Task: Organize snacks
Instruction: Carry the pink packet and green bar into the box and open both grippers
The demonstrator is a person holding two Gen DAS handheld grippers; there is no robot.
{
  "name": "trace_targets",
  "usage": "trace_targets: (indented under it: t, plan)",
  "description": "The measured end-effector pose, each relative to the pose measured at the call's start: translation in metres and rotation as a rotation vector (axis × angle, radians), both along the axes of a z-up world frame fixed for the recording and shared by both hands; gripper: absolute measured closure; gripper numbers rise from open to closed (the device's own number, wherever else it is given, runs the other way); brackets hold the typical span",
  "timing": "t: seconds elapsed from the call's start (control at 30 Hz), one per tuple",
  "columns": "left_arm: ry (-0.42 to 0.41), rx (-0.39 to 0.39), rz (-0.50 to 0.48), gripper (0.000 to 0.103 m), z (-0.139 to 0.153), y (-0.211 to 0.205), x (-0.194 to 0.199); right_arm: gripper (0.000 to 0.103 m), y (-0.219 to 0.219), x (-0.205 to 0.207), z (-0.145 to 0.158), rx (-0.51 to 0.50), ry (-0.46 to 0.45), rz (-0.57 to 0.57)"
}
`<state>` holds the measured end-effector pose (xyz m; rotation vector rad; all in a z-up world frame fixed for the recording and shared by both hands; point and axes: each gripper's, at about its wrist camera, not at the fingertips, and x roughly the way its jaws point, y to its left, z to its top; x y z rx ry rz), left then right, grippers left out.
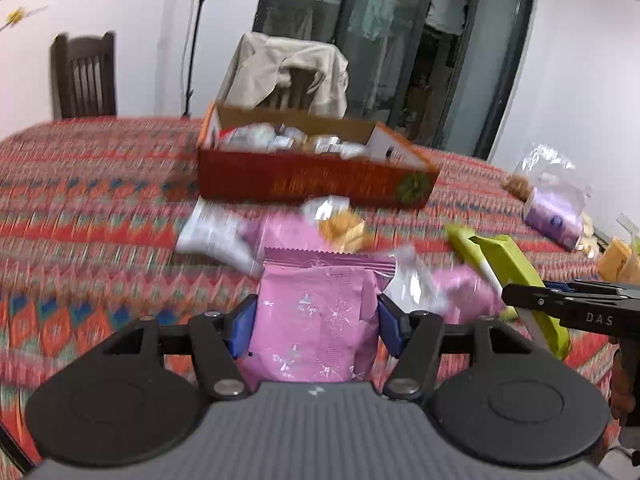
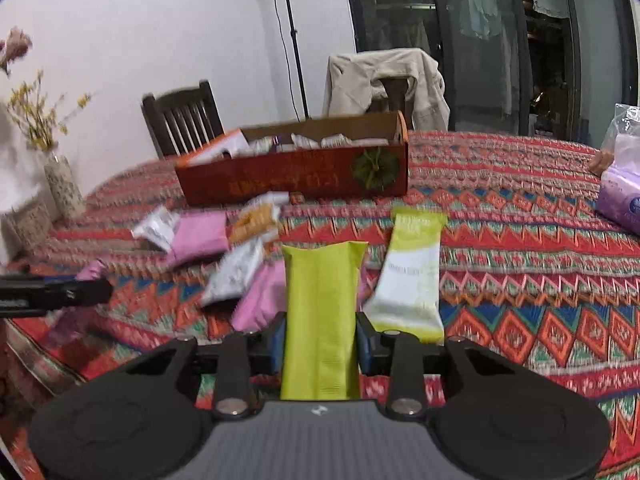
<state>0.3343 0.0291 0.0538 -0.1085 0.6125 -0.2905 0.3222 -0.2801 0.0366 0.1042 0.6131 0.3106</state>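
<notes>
1. We saw the left gripper (image 1: 316, 316) clamped on a pink snack packet (image 1: 318, 312), its blue pads (image 1: 242, 326) pressing the packet's two sides, the crimped top edge pointing away from the camera.
2. We saw the right gripper (image 2: 320, 340) closed narrowly on a lime-green bar packet (image 2: 320, 320), held lengthwise between its blue pads (image 2: 276, 344); in the left wrist view the same bar (image 1: 508, 268) showed at the right, with the right gripper's black finger across it.
3. We found the red cardboard box (image 2: 296, 180) standing on the patterned tablecloth (image 2: 520, 260) beyond both grippers, open at the top and already holding several wrapped snacks.
4. Between the box and the grippers lay loose snacks: a second pink packet (image 2: 200, 232), a silver-white packet (image 2: 234, 272), a clear packet with orange contents (image 2: 256, 220) and a green-and-white bar (image 2: 412, 272) just right of the held bar.
5. We noted a purple tissue pack (image 2: 620, 196) under clear plastic at the far right of the table, well apart from the snacks.
6. Behind the table stood a dark wooden chair (image 2: 184, 116), another chair draped with a beige jacket (image 2: 384, 80), and a vase of yellow flowers (image 2: 60, 184) at the left edge.
7. The left wrist view was blurred, so we could not read any print on the packets.
</notes>
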Motion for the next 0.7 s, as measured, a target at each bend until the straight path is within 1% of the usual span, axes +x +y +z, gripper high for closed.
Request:
trace_targets:
  t: [0.1, 0.17, 0.27, 0.33, 0.37, 0.43, 0.47, 0.5, 0.53, 0.6, 0.67, 0.7]
  plan:
    - [-0.063, -0.003, -0.039, 0.041, 0.029, -0.012, 0.043, 0.07, 0.0, 0.028, 0.026, 0.009, -0.072, 0.023]
    - [-0.065, -0.007, -0.048, 0.041, 0.048, -0.023, 0.086, 0.07, 0.0, 0.058, 0.043, 0.029, -0.109, 0.042]
    - [-0.052, 0.019, -0.025, 0.041, 0.065, -0.042, 0.153, 0.07, -0.003, 0.127, 0.068, 0.094, -0.123, 0.044]
    - [-0.034, 0.041, 0.021, 0.041, 0.067, -0.054, 0.194, 0.07, -0.003, 0.18, 0.078, 0.11, -0.103, 0.026]
    - [-0.019, 0.054, 0.025, 0.041, 0.065, -0.062, 0.217, 0.07, -0.002, 0.203, 0.08, 0.117, -0.084, 0.011]
    - [0.034, 0.045, 0.068, 0.041, 0.056, -0.072, 0.252, 0.069, 0.0, 0.252, 0.075, 0.103, -0.044, -0.031]
    - [0.067, 0.044, 0.082, 0.041, 0.048, -0.078, 0.267, 0.069, 0.003, 0.271, 0.069, 0.069, -0.033, -0.067]
    - [0.099, 0.033, 0.095, 0.041, 0.041, -0.083, 0.28, 0.069, 0.009, 0.291, 0.061, 0.007, -0.017, -0.096]
    - [0.121, 0.025, 0.099, 0.041, 0.035, -0.084, 0.289, 0.069, 0.012, 0.304, 0.053, -0.02, 0.001, -0.108]
    - [0.171, 0.008, 0.103, 0.042, 0.021, -0.089, 0.305, 0.069, 0.017, 0.327, 0.036, -0.057, 0.054, -0.12]
    - [0.189, 0.015, 0.119, 0.042, 0.009, -0.092, 0.315, 0.069, 0.023, 0.338, 0.021, -0.103, 0.077, -0.133]
    - [0.202, 0.005, 0.121, 0.042, 0.004, -0.091, 0.32, 0.068, 0.025, 0.341, 0.015, -0.125, 0.081, -0.141]
